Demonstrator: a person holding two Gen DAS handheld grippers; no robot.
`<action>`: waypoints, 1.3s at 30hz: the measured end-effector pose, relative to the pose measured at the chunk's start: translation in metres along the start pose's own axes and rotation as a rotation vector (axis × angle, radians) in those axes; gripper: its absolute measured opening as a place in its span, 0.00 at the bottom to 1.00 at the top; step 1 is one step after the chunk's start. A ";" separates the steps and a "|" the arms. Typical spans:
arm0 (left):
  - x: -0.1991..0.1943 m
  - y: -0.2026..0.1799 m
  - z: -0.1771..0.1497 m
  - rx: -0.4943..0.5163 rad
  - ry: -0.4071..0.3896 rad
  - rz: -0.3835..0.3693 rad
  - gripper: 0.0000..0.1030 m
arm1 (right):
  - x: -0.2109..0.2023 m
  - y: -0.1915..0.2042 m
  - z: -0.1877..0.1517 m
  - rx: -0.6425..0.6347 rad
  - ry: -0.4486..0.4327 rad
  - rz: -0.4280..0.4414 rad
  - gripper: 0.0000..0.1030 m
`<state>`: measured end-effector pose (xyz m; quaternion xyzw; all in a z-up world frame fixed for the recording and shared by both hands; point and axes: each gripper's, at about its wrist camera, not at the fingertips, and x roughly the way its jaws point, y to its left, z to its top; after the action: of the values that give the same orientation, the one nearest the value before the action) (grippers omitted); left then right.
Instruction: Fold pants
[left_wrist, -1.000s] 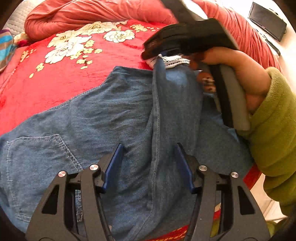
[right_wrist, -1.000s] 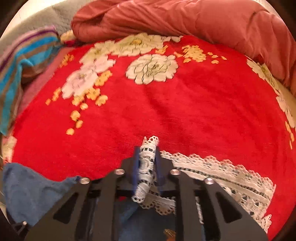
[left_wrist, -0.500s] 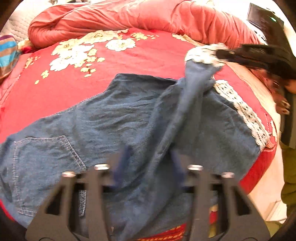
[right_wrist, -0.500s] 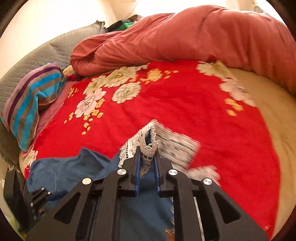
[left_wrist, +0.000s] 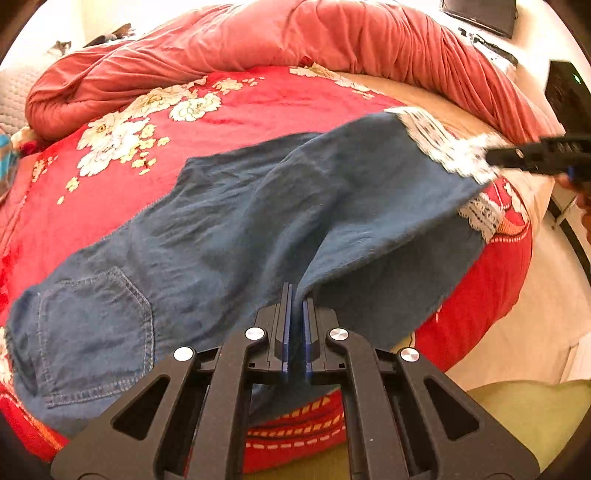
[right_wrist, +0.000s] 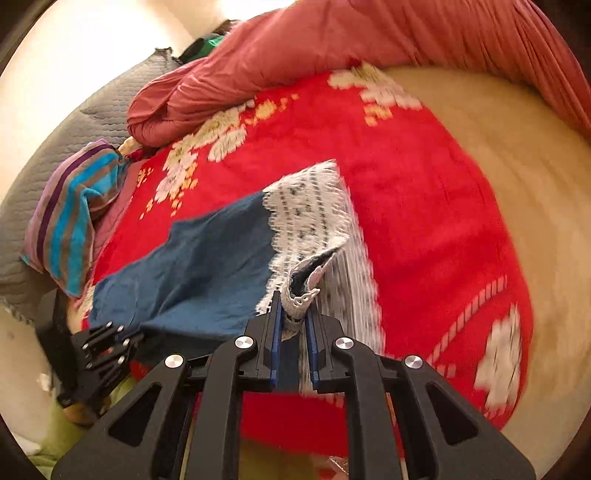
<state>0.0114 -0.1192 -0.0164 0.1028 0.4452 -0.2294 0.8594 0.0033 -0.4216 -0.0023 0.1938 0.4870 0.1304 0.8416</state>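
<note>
Both pinching pants (left_wrist: 229, 229): L gripper (left_wrist: 295, 295) mid denim, R gripper (right_wrist: 293, 306) lace hem (right_wrist: 310, 218)

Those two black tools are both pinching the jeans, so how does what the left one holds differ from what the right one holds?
The left tool grips plain blue denim partway along the jeans; the right tool grips the white lace cuff at the leg end. The left one sits near the bed edge by the back pocket; the right holds its end lifted off the red blanket. Both are closed on cloth.
</note>
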 end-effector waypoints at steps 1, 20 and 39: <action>0.002 0.000 -0.002 -0.004 0.009 0.000 0.01 | 0.000 -0.003 -0.005 0.001 0.008 -0.008 0.10; -0.004 -0.010 -0.020 0.042 0.060 -0.020 0.21 | -0.011 -0.036 -0.006 0.030 0.001 -0.123 0.40; -0.038 0.157 -0.052 -0.424 0.005 0.262 0.50 | 0.069 0.032 -0.015 -0.357 0.141 -0.164 0.46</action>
<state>0.0312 0.0489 -0.0206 -0.0224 0.4686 -0.0172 0.8830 0.0232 -0.3618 -0.0470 -0.0083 0.5279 0.1588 0.8343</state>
